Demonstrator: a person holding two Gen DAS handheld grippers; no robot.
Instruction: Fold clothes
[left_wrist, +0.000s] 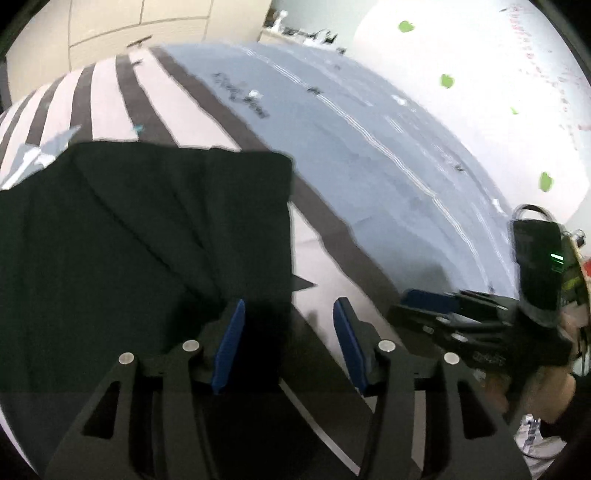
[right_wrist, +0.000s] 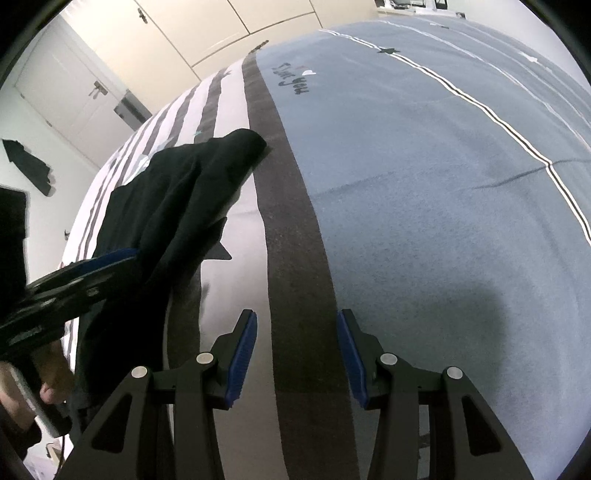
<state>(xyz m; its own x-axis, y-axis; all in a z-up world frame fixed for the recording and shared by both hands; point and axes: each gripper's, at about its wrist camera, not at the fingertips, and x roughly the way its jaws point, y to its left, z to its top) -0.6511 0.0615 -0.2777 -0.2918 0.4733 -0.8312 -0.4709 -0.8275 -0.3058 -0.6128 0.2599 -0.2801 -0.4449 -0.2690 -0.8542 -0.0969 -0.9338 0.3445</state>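
Covering nearly all of both views: bed (right_wrist: 424, 192), its bedspread (left_wrist: 369, 158) blue-grey with thin white lines and dark script, then dark and white stripes toward 9 o'clock.

Cream cupboard doors (right_wrist: 207, 33) behind the bed at 11 o'clock in the right wrist view; a white door sits at 9–10 o'clock.

Black garment (left_wrist: 147, 229) lies on the striped part of the bed, folded, with creases fanning across it. Left wrist view: it fills 8–10 o'clock, right edge running straight down toward the pads. Right wrist view: same garment (right_wrist: 173, 206) at 9 o'clock, one corner bunched up at its far end.

Left hand-held gripper (left_wrist: 288, 325): jaws apart, pads not pressing anything; the garment's edge sits under and just beside the left pad. In the right wrist view it (right_wrist: 110, 258) sits at the garment's near edge, with a person's fingers (right_wrist: 55, 384) below it.

Right hand-held gripper (right_wrist: 297, 332): jaws apart, nothing between them, over a dark stripe, well clear of the garment. Left wrist view shows it at 3–4 o'clock (left_wrist: 424, 299).
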